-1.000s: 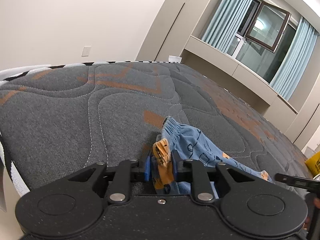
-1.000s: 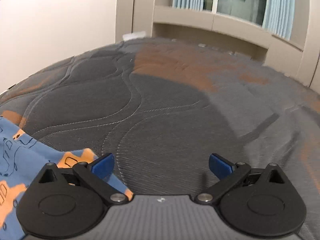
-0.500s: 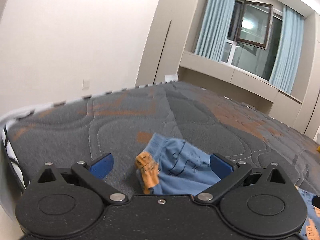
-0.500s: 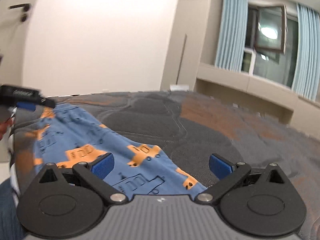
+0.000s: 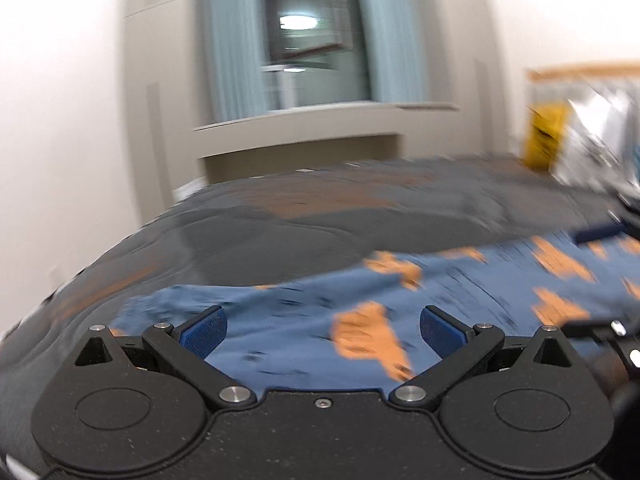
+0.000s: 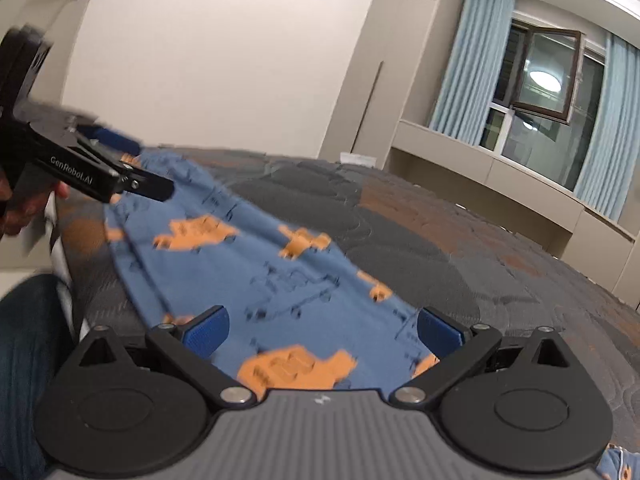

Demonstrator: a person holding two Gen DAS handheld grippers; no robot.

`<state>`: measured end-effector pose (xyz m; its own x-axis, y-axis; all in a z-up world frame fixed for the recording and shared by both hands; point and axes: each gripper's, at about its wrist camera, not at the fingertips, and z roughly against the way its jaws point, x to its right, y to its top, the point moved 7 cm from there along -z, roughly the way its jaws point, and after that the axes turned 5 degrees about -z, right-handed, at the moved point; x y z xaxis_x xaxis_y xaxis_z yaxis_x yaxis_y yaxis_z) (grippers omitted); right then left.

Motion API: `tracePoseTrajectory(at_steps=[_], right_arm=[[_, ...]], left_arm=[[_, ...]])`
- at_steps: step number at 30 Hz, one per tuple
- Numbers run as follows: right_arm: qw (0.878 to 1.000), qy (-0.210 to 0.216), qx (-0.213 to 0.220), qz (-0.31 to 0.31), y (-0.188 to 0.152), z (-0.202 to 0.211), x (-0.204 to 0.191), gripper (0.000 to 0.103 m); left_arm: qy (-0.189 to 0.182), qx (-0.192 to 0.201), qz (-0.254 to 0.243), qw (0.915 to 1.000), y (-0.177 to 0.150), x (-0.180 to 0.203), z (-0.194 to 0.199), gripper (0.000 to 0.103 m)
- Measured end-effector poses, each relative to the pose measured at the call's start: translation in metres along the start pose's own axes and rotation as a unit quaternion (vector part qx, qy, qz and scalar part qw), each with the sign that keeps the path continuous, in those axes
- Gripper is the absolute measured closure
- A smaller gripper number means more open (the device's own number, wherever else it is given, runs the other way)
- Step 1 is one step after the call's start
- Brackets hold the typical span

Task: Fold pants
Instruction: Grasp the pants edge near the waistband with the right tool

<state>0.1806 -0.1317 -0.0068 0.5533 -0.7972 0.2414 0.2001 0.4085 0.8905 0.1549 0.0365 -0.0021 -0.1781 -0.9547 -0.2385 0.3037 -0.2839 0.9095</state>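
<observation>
Left gripper (image 5: 323,330) jaws wide, gripping nothing; right gripper (image 6: 322,332) jaws wide but closing, pads clear of cloth. Blue pants (image 6: 256,264) lie stretched flat along the mattress (image 6: 460,248) near its front edge. Between folds, I judge; next calls for pinching an end.

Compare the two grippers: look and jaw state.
The left gripper has a smooth black body; the right gripper has a ribbed grey one. The left's jaws stand wide open; the right's, also wide, are starting to close. Both have blue pads, hold nothing and hover over the pants on the mattress.
</observation>
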Motion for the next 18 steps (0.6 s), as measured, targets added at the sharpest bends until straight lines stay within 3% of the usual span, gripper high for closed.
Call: tracePoseTrajectory(at_steps=[6, 11, 13, 18], right_arm=[[0.999, 0.005, -0.007, 0.031, -0.014, 0.008, -0.013, 0.02], [0.999, 0.027, -0.009, 0.036, -0.018, 0.015, -0.021, 0.041], [0.999, 0.034, -0.011, 0.038, -0.019, 0.016, -0.022, 0.047], [0.998, 0.051, -0.014, 0.041, -0.019, 0.019, -0.028, 0.062]], left_arm=[[-0.066, -0.01, -0.092, 0.9935, -0.012, 0.035, 0.006, 0.001], [-0.064, -0.013, -0.215, 0.9745, -0.021, 0.055, 0.008, 0.004], [-0.065, -0.015, -0.228, 0.9713, -0.021, 0.058, 0.008, 0.006], [-0.071, -0.024, -0.212, 0.9744, -0.014, 0.051, 0.005, 0.009]])
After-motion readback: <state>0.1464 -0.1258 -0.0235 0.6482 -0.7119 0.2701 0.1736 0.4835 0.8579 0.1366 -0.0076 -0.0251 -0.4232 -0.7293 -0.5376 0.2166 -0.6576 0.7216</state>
